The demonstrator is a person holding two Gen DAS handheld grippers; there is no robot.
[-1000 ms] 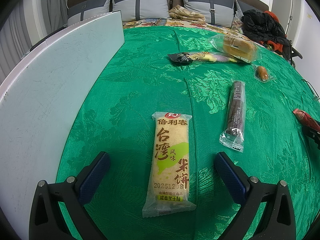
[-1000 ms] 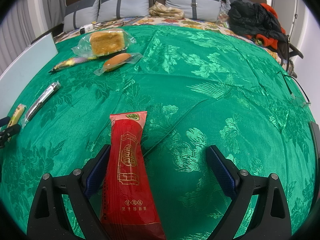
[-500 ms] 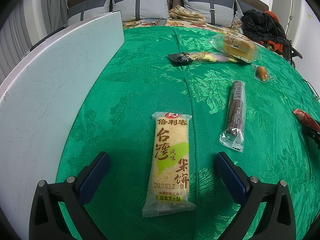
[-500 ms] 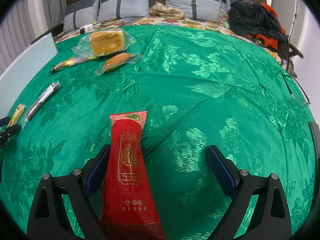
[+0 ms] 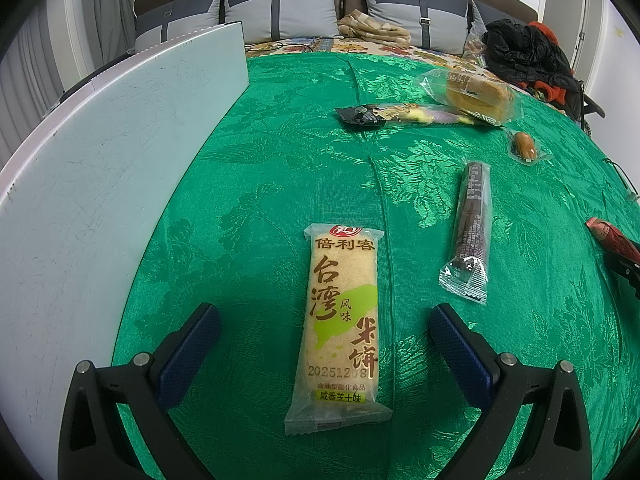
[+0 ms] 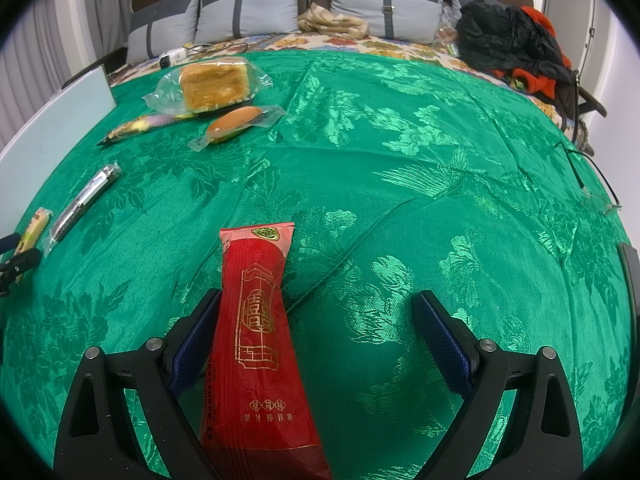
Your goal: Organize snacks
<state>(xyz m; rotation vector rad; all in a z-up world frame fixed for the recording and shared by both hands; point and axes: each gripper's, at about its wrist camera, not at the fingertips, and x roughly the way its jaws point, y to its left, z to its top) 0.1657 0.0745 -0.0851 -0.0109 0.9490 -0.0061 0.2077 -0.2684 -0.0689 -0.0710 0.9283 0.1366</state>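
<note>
My left gripper (image 5: 324, 336) hangs low over the green cloth (image 5: 280, 168) on the bed, fingers spread wide on either side of the yellow rice cracker packet (image 5: 342, 328) without touching it; it lies flat near the bed's left edge, beside the white board (image 5: 100, 168). My right gripper (image 6: 316, 328) is spread too, the red snack packet (image 6: 256, 340) lying between the fingers against the left one. The dark stick packet (image 5: 470, 224), cake (image 6: 214, 86) and small bun (image 6: 234, 118) lie towards the far edge.
</note>
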